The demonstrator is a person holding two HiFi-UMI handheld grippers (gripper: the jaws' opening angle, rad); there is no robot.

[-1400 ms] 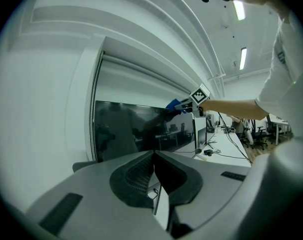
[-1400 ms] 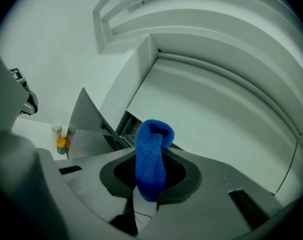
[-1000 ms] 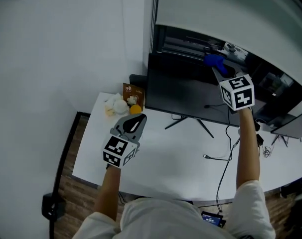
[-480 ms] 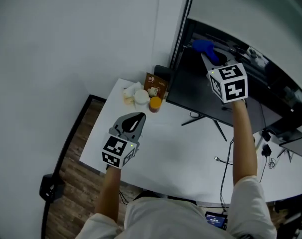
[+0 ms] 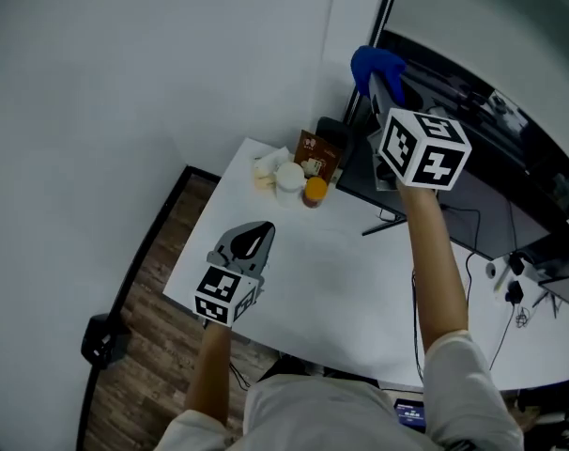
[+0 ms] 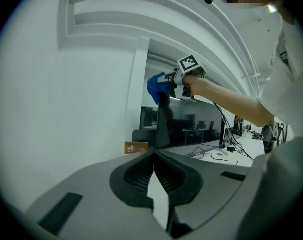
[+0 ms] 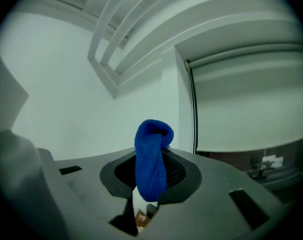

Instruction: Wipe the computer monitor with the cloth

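White bench is occupied by the monitor; at its top corner the blue cloth is held, pinched in the right claw. The left claw is clenched, empty. No print on the brown packet can be read.

No legible text; packet print seemingly blurred.

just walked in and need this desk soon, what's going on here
A person holds a claw in each hand and is cleaning the monitor. The right claw is shut on a blue cloth, held up at the monitor's top left corner. The left claw is shut and empty, held idle above the white desk. A few snacks sit at the desk's far corner.
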